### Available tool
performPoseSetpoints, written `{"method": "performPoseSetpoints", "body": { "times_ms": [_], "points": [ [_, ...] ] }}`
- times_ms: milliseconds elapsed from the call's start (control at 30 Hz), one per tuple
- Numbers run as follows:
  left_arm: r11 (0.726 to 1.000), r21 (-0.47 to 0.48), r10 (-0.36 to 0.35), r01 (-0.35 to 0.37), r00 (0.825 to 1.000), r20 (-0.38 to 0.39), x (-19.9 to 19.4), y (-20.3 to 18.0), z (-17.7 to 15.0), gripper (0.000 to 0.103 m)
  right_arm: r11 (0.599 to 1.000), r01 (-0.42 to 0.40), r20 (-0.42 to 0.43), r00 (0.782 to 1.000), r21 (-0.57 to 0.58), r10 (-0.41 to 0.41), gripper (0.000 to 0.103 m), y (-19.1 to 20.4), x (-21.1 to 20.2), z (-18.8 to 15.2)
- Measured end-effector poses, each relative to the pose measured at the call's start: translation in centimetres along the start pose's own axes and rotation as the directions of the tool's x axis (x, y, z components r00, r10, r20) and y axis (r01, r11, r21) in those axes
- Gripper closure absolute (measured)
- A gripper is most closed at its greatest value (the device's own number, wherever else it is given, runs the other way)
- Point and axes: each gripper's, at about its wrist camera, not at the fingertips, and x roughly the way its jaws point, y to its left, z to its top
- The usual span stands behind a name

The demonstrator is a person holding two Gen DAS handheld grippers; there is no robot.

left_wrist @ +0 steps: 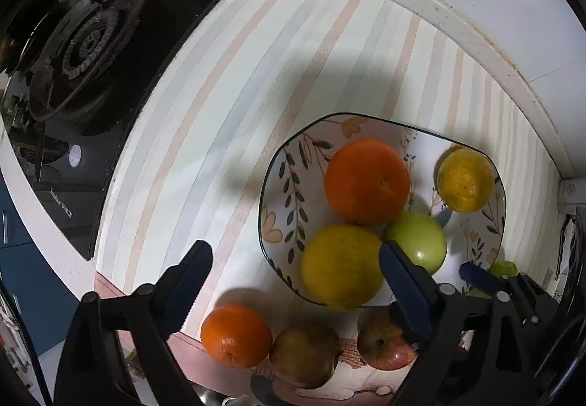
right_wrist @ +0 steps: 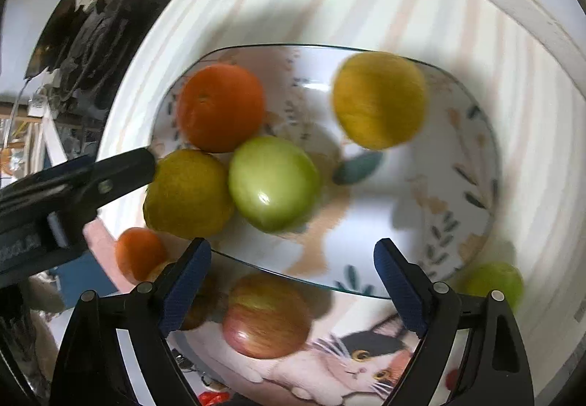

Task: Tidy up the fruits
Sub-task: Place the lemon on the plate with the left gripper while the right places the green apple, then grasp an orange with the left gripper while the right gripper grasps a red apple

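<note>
A leaf-patterned bowl (left_wrist: 282, 193) (right_wrist: 457, 164) holds an orange (left_wrist: 366, 181) (right_wrist: 221, 107), a yellow citrus (left_wrist: 340, 265) (right_wrist: 186, 193), a green apple (left_wrist: 417, 239) (right_wrist: 273, 182) and a second yellow citrus (left_wrist: 465, 179) (right_wrist: 379, 100), blurred in the right wrist view. On the mat in front lie a small orange (left_wrist: 236, 334) (right_wrist: 141, 252), a brownish apple (left_wrist: 304, 354), a red apple (left_wrist: 384, 345) (right_wrist: 265, 318) and a small green fruit (left_wrist: 505, 267) (right_wrist: 494, 283). My left gripper (left_wrist: 296, 296) is open and empty over the bowl's near left edge. My right gripper (right_wrist: 293, 281) is open and empty above the near rim.
A black gas stove (left_wrist: 88, 76) is set in the counter at the left. The striped counter (left_wrist: 227, 105) runs to a white wall edge (left_wrist: 439, 21) behind the bowl. A cat-print mat (right_wrist: 359, 358) covers the front edge.
</note>
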Motion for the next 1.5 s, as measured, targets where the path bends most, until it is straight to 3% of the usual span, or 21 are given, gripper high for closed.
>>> {"method": "performPoseSetpoints", "body": {
  "times_ms": [200, 433, 733, 1200, 1500],
  "points": [
    [0.999, -0.025, 0.037, -0.036, 0.998, 0.051, -1.5, 0.1, -1.6, 0.010, 0.997, 0.083, 0.055, 0.995, -0.006, -0.082, 0.010, -1.6, -2.5, -1.1],
    [0.996, -0.043, 0.086, -0.080, 0.985, 0.152, -5.3, 0.5, -4.5, 0.010, 0.991, 0.126, 0.125, 0.985, -0.043, -0.120, 0.010, -2.6, -6.0, -3.6],
    [0.997, -0.034, 0.079, -0.073, 0.956, 0.283, -10.2, -0.7, -9.1, 0.010, 0.991, 0.114, 0.210, 0.973, -0.070, -0.097, 0.010, -1.6, -10.5, -7.8],
    [1.000, -0.006, 0.008, -0.007, 0.944, 0.331, -14.6, -2.2, -15.0, 0.009, 0.993, 0.082, 0.327, 0.943, -0.081, -0.052, 0.010, -1.2, -17.9, -13.5],
    [0.999, -0.041, 0.026, -0.012, 0.930, 0.367, -15.6, -1.1, -15.2, 0.008, 0.998, 0.005, 0.300, 0.954, -0.067, 0.015, 0.010, -1.2, -16.4, -13.0]
  ]
}}
